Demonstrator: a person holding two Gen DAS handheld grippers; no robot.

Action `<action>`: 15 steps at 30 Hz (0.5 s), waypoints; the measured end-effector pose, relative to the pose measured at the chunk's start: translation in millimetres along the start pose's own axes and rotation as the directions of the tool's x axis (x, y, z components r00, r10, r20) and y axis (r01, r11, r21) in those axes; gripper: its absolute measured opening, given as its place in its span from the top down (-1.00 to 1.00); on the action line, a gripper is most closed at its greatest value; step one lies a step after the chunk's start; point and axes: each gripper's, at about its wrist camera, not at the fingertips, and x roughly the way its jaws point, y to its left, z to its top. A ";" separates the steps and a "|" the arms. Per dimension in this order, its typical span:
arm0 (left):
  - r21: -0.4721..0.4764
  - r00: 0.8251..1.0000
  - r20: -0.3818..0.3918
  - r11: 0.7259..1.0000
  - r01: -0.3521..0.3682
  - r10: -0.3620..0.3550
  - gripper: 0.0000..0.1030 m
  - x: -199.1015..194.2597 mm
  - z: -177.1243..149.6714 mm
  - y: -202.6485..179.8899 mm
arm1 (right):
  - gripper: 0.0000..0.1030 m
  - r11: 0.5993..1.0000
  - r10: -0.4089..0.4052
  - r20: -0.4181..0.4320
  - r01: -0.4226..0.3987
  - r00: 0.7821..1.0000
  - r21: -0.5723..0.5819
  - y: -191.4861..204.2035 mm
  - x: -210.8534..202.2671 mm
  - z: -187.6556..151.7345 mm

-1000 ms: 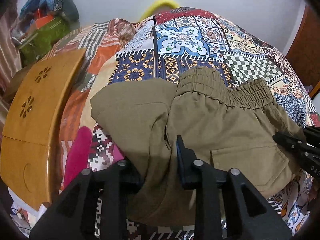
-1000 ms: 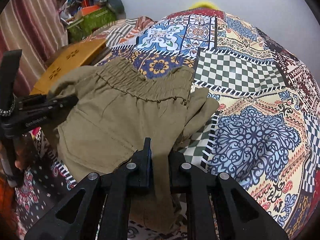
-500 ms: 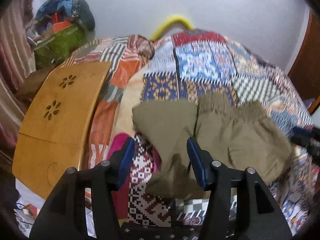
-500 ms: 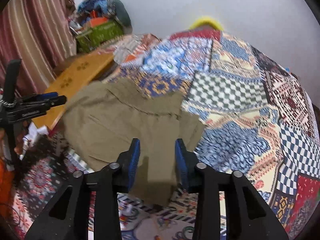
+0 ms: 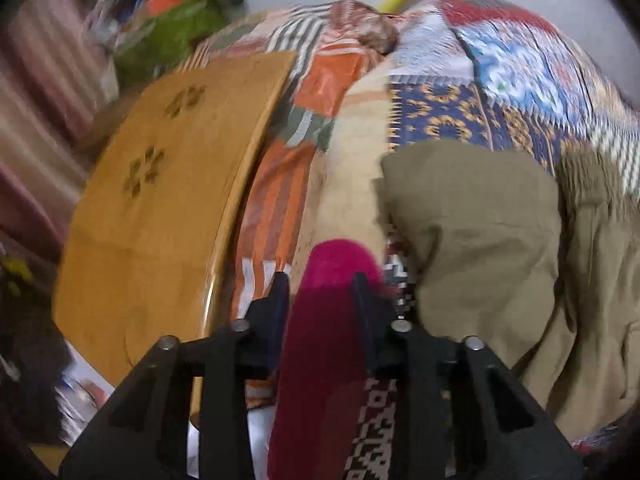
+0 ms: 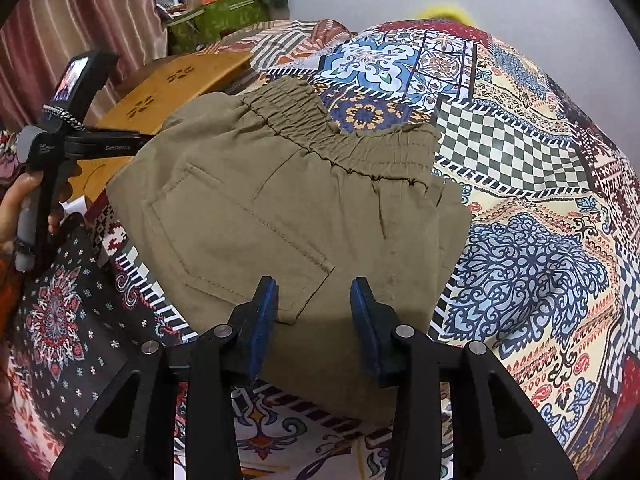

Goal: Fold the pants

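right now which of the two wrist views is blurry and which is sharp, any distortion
Left wrist view: motion-smeared, the quilt patterns and wooden board soft, only the open left gripper fairly crisp. Right wrist view: sharp, stitching on the pants and the open right gripper clear. Both: fisheye bulge, dark corners.

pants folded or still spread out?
Folded. The pants lie as a compact stacked rectangle on the quilt, waistband on top; both grippers open, off the cloth.

Left tongs [image 6: 120,146] read "GenRobot" (partly blurred).
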 end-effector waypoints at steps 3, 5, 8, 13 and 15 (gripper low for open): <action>-0.016 0.991 0.070 0.993 0.119 -0.118 0.41 -27.1 -10.0 8.7 | 0.34 1.000 0.010 0.005 -0.011 1.000 0.018 -1.8 0.4 -3.4; 0.031 0.980 0.097 0.984 0.174 -0.176 0.35 -47.0 -19.1 0.8 | 0.33 1.000 0.006 0.008 -0.006 1.000 0.020 -0.4 -0.4 -4.4; 0.097 0.973 0.113 0.977 0.192 -0.203 0.12 -64.3 -27.9 -19.3 | 0.30 0.999 0.008 0.010 -0.009 1.000 0.031 0.3 -3.0 -4.6; 0.194 0.989 0.044 0.973 0.128 -0.139 0.01 -47.1 -39.7 -51.0 | 0.29 1.000 0.002 0.002 -0.002 1.000 0.016 3.9 -5.5 -9.1; 0.206 0.996 0.031 0.976 0.077 -0.085 0.00 -38.0 -45.1 -50.7 | 0.29 1.000 -0.004 0.002 0.004 1.000 0.003 5.4 -6.5 -10.9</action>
